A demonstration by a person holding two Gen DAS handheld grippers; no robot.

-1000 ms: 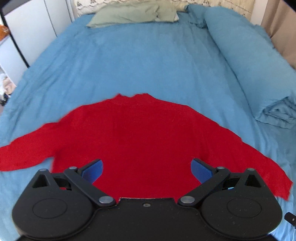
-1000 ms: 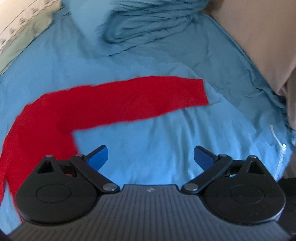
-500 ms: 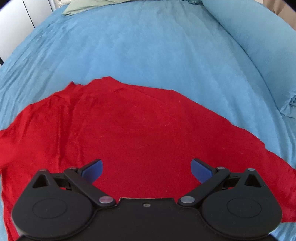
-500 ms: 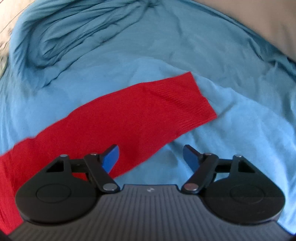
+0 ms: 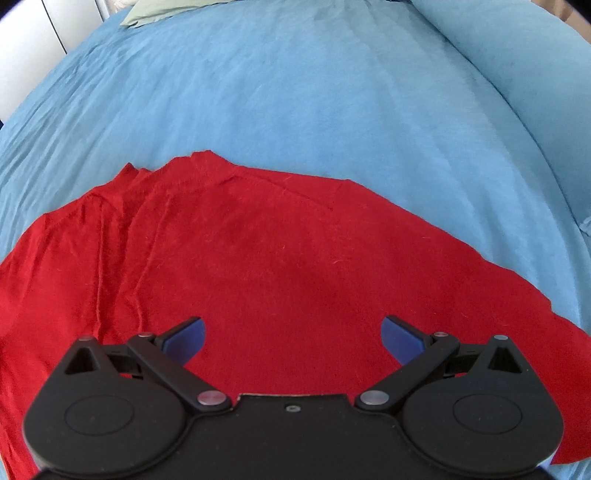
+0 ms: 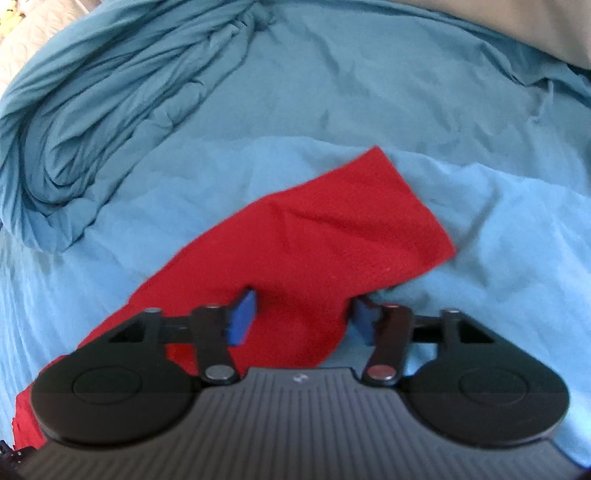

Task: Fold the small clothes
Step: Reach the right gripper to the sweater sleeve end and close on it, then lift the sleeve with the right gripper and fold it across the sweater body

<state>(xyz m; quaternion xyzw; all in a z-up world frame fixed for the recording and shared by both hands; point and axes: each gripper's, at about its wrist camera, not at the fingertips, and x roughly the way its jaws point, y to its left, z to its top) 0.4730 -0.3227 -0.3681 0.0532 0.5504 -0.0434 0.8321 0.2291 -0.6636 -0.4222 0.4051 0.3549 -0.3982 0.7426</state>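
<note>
Knitwear, a small bright red long-sleeved jumper (image 5: 280,266), lies spread flat on a bed covered with a light blue cotton sheet (image 5: 295,92). The step in hand looks like the first fold, bringing a sleeve in over the body. The left tongs (image 5: 291,334) hover wide open and empty above the lower part of the jumper's body. The right tongs (image 6: 301,317) are closing around the red sleeve (image 6: 332,229) a little short of its cuff; the fabric bunches between the blue pads (image 6: 242,317), though a firm pinch cannot yet be confirmed. Next, the grip likely needs to finish before the sleeve is lifted and carried across. Only the left view shows the neckline, the shoulders and a pale green pillow (image 5: 173,9) at the head of the bed. Only the right view shows the sleeve end and a rolled blue duvet (image 6: 110,110) beyond it.
</note>
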